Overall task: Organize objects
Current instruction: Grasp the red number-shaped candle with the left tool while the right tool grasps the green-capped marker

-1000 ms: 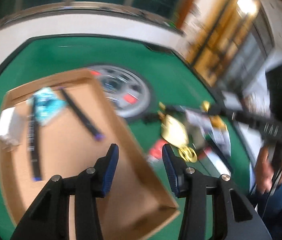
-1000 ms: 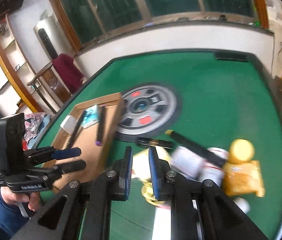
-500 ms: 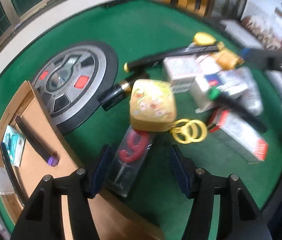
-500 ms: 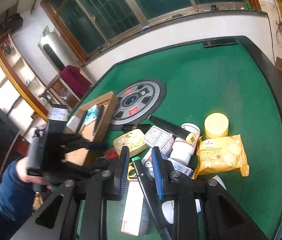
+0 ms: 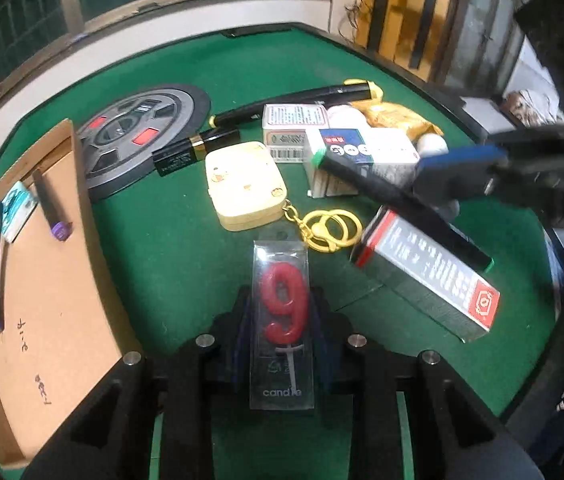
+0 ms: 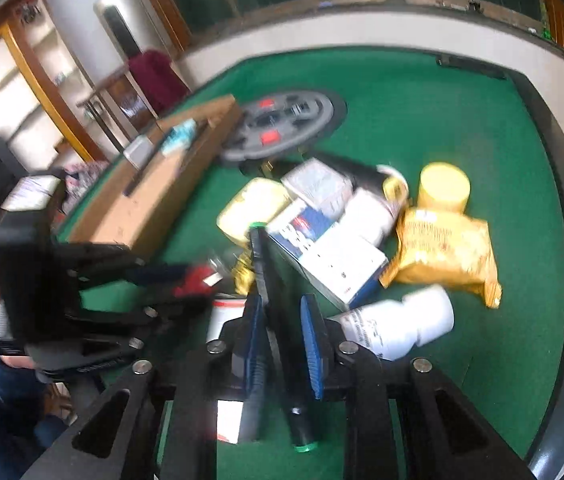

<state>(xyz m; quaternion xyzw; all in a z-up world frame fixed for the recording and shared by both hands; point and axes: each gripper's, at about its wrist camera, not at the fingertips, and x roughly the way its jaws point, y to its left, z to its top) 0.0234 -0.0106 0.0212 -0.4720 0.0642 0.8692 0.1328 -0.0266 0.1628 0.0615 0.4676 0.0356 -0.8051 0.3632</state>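
A number-nine candle [image 5: 284, 308] in a clear plastic case is lying on the green table [image 5: 186, 256], just in front of the cream keychain case [image 5: 247, 185]. The left gripper [image 5: 282, 312] is closing around it, a jaw on either side of the case; whether the pads are already pressing is hard to tell. Just beside the cream case on its right, gold key rings [image 5: 332, 228] are lying, and past them a red-and-white box [image 5: 426, 276] is sitting. Across that box, a long black pen with a green tip [image 6: 278, 312] is slanting, and the right gripper [image 6: 282, 336] is holding it with narrow jaws. Behind the cream case, small cartons [image 5: 296, 130], a black-and-gold tube [image 5: 196, 151] and a second dark pen [image 5: 294, 104] are crowding together, with a yellow snack bag [image 6: 442, 252] and a white bottle [image 6: 398, 328] further right. To the cream case's left, a grey round panel [image 5: 138, 136] and an open cardboard box [image 5: 50, 280] holding pens are sitting.
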